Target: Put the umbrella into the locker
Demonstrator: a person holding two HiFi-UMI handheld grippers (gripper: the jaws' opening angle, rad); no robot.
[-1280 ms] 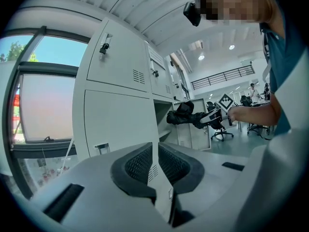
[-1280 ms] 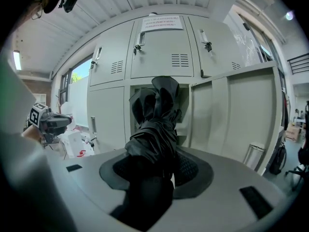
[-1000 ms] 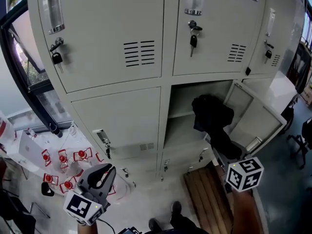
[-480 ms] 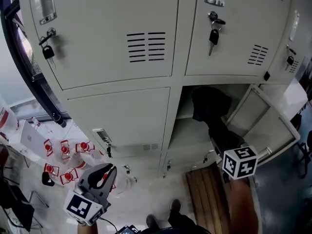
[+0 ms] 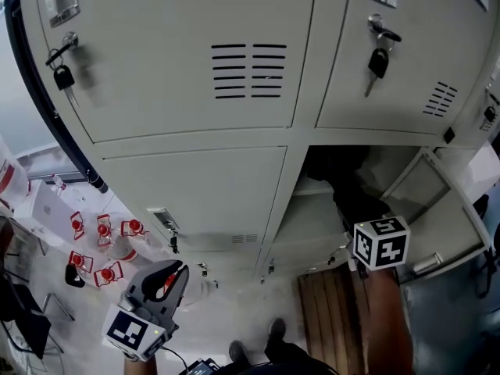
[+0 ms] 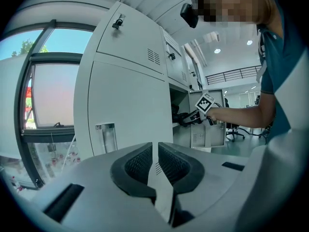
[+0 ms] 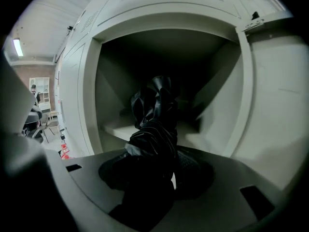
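Note:
The black folded umbrella (image 7: 153, 116) is clamped between my right gripper's (image 7: 157, 164) jaws, its tip pointing into the open locker compartment (image 7: 159, 52) above the inner shelf (image 7: 118, 127). In the head view the umbrella (image 5: 353, 196) reaches into the dark opening, with the right gripper (image 5: 366, 223) just below it and its marker cube in front. The locker door (image 5: 437, 217) stands swung open to the right. My left gripper (image 5: 175, 271) hangs low at the left, shut and empty. In the left gripper view its jaws (image 6: 155, 149) meet, and the right gripper (image 6: 193, 117) shows far off at the locker.
Closed locker doors with hanging keys (image 5: 377, 59) fill the wall above and to the left. Red-and-white items (image 5: 101, 248) lie on the floor at left beside a window frame. A wooden board (image 5: 328, 311) lies below the open compartment. A person's shoes (image 5: 273, 333) are at the bottom.
My right gripper has carried the umbrella up and forward, further into the open compartment. The head view has shifted closer to the lockers. The left gripper has hardly moved.

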